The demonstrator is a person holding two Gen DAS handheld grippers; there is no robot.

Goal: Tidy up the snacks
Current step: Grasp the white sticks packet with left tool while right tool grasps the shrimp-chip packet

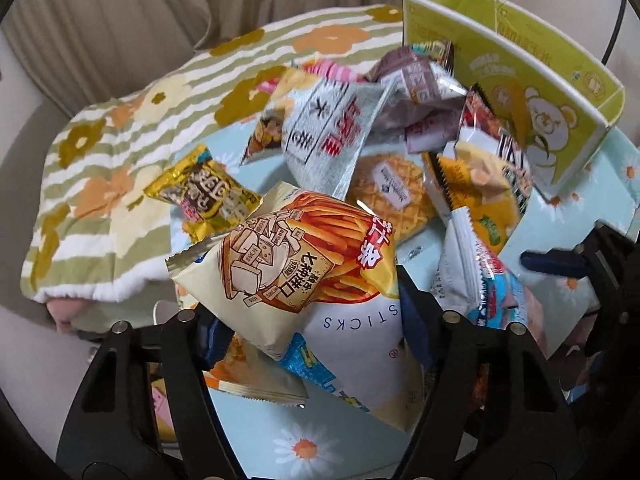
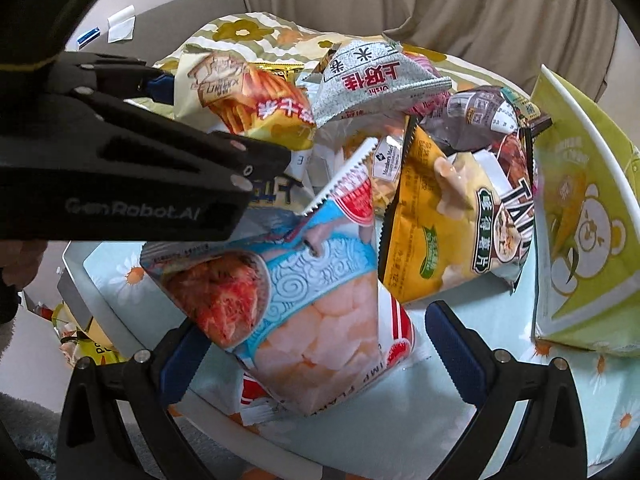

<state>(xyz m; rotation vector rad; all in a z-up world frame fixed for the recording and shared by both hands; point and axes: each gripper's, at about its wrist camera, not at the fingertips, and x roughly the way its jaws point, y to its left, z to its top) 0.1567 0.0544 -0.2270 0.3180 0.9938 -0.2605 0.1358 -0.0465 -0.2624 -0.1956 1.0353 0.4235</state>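
Cream foil on the fries bag (image 1: 292,256) sits between the blue pads of the left gripper (image 1: 316,320), which pinches the bag's lower part above the heap. The other snack bags lie piled on the daisy-print counter (image 1: 288,448): a grey rice-cracker bag (image 1: 324,128), a round waffle (image 1: 388,196), a yellow chip bag (image 1: 480,188) and a small gold packet (image 1: 200,196) near the flowered blanket (image 1: 100,168). A green cardboard box (image 1: 532,92) stands open behind the pile. The right gripper (image 2: 320,344) is spread wide around a shrimp-cracker bag (image 2: 304,312), its pads on either side; I cannot tell whether they touch it.
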